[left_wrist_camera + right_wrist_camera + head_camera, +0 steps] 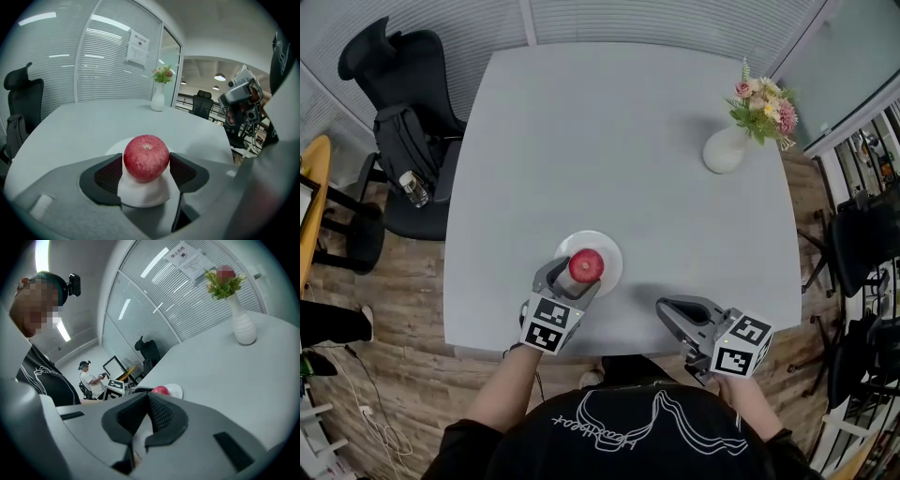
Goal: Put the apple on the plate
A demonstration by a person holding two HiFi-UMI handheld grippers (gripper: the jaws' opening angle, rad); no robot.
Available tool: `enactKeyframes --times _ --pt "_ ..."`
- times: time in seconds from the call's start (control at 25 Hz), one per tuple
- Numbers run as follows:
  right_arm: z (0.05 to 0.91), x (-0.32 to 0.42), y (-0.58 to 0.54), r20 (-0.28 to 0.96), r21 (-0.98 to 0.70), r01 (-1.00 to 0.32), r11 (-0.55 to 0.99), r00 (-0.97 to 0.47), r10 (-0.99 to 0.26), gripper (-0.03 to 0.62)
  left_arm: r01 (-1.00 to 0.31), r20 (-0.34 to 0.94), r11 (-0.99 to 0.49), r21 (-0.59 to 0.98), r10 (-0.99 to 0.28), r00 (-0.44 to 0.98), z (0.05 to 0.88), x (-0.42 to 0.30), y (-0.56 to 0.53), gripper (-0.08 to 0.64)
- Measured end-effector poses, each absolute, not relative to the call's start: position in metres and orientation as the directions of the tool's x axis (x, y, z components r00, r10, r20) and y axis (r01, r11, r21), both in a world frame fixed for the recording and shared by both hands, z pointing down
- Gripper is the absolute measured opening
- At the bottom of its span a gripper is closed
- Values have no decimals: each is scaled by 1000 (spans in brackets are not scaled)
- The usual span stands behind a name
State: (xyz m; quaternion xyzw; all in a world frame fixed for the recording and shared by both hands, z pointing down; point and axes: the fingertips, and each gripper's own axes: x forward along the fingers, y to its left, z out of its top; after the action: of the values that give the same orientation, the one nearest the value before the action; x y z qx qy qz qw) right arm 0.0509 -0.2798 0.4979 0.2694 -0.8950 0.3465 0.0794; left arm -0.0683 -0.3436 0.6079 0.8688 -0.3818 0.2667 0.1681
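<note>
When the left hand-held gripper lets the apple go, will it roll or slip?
The apple is round, so it may roll a little; the plate below it looks shallow and might not stop it. Its skin looks smooth, so the left hand-held gripper could slip on it.

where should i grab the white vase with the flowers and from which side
Grip the white bulb-shaped vase at its narrow neck, just under the pink and yellow flowers, coming in level from the near side. It stands upright, and the neck is slimmer than the round belly, so jaws should span it. The shut right tool is nearer.
</note>
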Motion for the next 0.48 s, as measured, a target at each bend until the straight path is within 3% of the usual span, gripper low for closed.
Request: enactKeyframes --times 0.48 --pt "486 44 -273 307 -556 -522 647 -852 -424 9 -780 583 -619 91 -602 546 591 -82 -340 319"
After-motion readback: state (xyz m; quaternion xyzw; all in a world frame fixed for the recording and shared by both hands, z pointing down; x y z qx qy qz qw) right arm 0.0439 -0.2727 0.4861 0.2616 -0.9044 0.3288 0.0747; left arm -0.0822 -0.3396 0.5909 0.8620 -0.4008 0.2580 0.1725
